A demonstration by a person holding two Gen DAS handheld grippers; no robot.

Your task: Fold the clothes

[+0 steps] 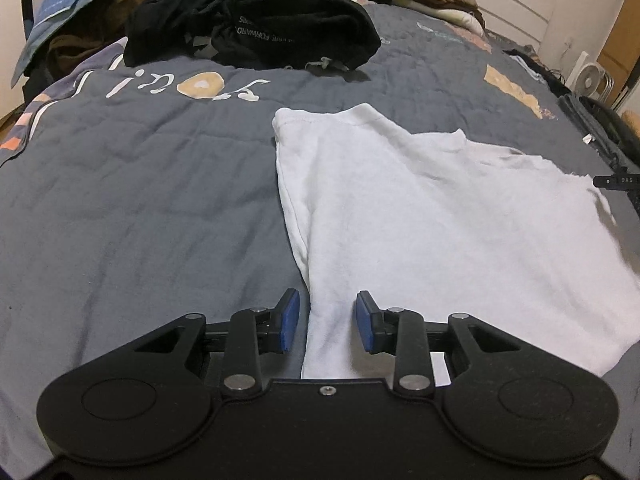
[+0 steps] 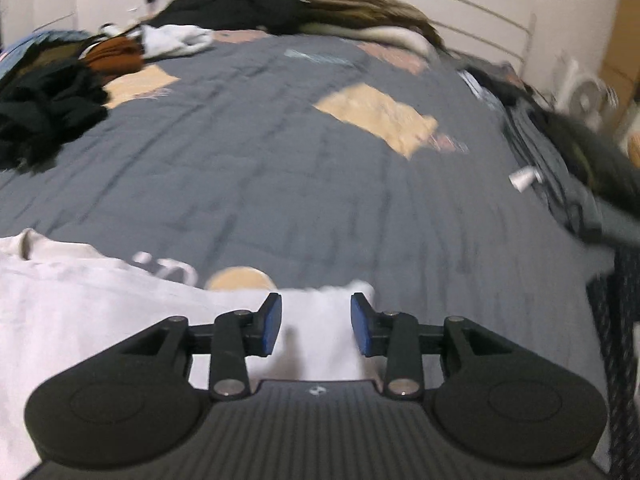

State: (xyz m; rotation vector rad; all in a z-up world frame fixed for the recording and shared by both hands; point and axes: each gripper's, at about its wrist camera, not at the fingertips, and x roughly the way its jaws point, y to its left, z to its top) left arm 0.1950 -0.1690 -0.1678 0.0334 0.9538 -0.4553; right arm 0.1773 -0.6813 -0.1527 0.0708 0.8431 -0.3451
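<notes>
A white garment [image 1: 440, 216] lies spread flat on the grey bed cover [image 1: 140, 184]. My left gripper [image 1: 327, 320] is open, its blue pads on either side of the garment's near left edge, just above the cloth. In the right wrist view the same white garment [image 2: 100, 312] fills the lower left, and my right gripper [image 2: 316, 324] is open over its right corner, with white cloth between the pads. The right wrist view is blurred by motion. The tip of the right gripper [image 1: 616, 181] shows at the far right of the left wrist view.
A heap of black clothes [image 1: 256, 24] sits at the far side of the bed, with brown and blue items [image 1: 72, 20] to its left. More clothes [image 2: 248, 0] pile against the headboard. A white fan [image 1: 588, 78] and dark items stand beside the bed's right edge.
</notes>
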